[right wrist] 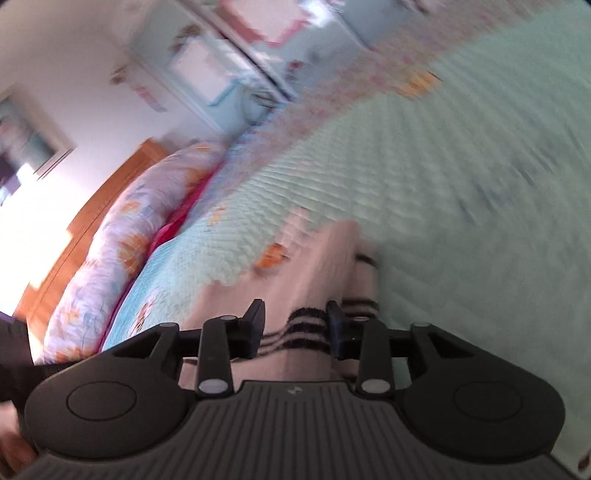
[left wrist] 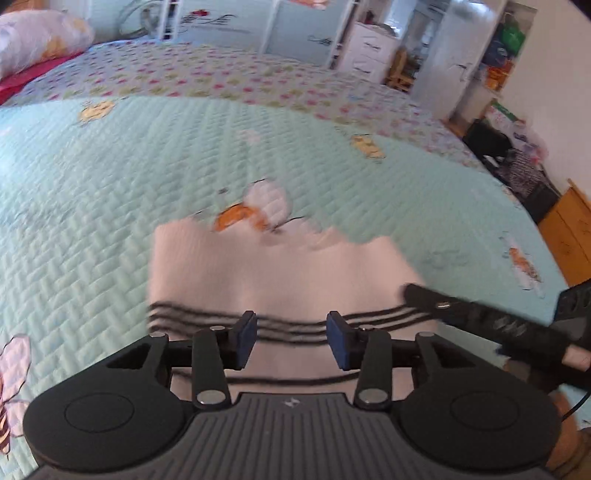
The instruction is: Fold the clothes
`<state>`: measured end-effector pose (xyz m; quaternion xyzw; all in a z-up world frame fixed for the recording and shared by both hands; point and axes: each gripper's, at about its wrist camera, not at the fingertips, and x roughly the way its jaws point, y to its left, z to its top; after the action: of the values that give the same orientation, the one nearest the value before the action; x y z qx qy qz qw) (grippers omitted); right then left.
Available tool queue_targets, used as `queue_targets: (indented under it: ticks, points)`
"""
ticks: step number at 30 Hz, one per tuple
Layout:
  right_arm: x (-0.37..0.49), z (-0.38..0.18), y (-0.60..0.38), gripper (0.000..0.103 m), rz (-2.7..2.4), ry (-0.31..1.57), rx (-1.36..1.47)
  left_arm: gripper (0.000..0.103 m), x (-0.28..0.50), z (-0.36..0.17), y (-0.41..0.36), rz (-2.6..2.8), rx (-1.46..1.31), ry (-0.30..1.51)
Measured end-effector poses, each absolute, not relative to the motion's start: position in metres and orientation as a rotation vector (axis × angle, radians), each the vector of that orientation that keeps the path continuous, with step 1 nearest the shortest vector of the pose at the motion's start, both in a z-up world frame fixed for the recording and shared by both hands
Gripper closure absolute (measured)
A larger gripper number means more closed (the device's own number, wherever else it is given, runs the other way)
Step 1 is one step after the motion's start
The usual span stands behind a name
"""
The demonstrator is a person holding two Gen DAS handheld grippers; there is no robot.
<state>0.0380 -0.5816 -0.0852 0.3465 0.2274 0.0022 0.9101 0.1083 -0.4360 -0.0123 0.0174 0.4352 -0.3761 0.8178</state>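
Note:
A pale pink garment (left wrist: 280,273) with three black stripes lies folded into a rectangle on the light green quilt (left wrist: 147,166). My left gripper (left wrist: 291,339) hovers over its near striped end, blue pads apart, nothing pinched between them. From the right, my right gripper's finger (left wrist: 436,301) reaches to the garment's right edge by the stripes. In the tilted, blurred right wrist view, the right gripper (right wrist: 295,325) stands open over the striped part of the garment (right wrist: 314,266). The stripes show in its gap, and the pads do not press on the cloth.
The quilt (right wrist: 443,166) spreads wide around the garment. A flowered pillow (left wrist: 33,37) (right wrist: 129,229) lies by the wooden headboard (right wrist: 110,192). Wardrobes (left wrist: 295,29) stand beyond the bed. Dark clutter (left wrist: 517,155) and a wooden cabinet (left wrist: 569,229) line the right side.

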Motion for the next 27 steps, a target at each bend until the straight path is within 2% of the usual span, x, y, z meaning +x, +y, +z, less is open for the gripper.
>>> queue_targets:
  ticks: [3, 5, 9, 12, 14, 18, 21, 23, 27]
  points:
    - [0.041, -0.072, -0.553, 0.074, 0.027, 0.420, 0.580, 0.053, 0.131, -0.022, -0.443, -0.870, -0.153, 1.064]
    - [0.042, -0.072, -0.531, 0.081, 0.031, 0.405, 0.478, 0.053, 0.144, -0.032, -0.447, -0.907, -0.246, 1.145]
    - [0.040, -0.075, -0.502, 0.085, 0.009, 0.394, 0.318, 0.052, 0.146, -0.039, -0.460, -0.940, -0.224, 1.179]
    - [0.039, -0.076, -0.498, 0.089, -0.006, 0.373, 0.288, 0.046, 0.152, -0.049, -0.467, -0.915, -0.248, 1.217]
    - [0.036, -0.078, -0.498, 0.091, -0.018, 0.368, 0.277, 0.046, 0.156, -0.055, -0.473, -0.910, -0.264, 1.238]
    - [0.027, -0.079, -0.508, 0.091, -0.014, 0.364, 0.332, 0.046, 0.155, -0.058, -0.475, -0.887, -0.279, 1.266]
    - [-0.003, -0.076, -0.529, 0.087, -0.063, 0.329, 0.414, 0.046, 0.151, -0.049, -0.465, -0.860, -0.296, 1.248]
    - [-0.019, -0.077, -0.542, 0.078, -0.105, 0.319, 0.444, 0.046, 0.144, -0.041, -0.456, -0.850, -0.310, 1.238]
    - [-0.029, -0.088, -0.552, 0.075, -0.140, 0.360, 0.450, 0.044, 0.123, -0.036, -0.456, -0.851, -0.304, 1.257]
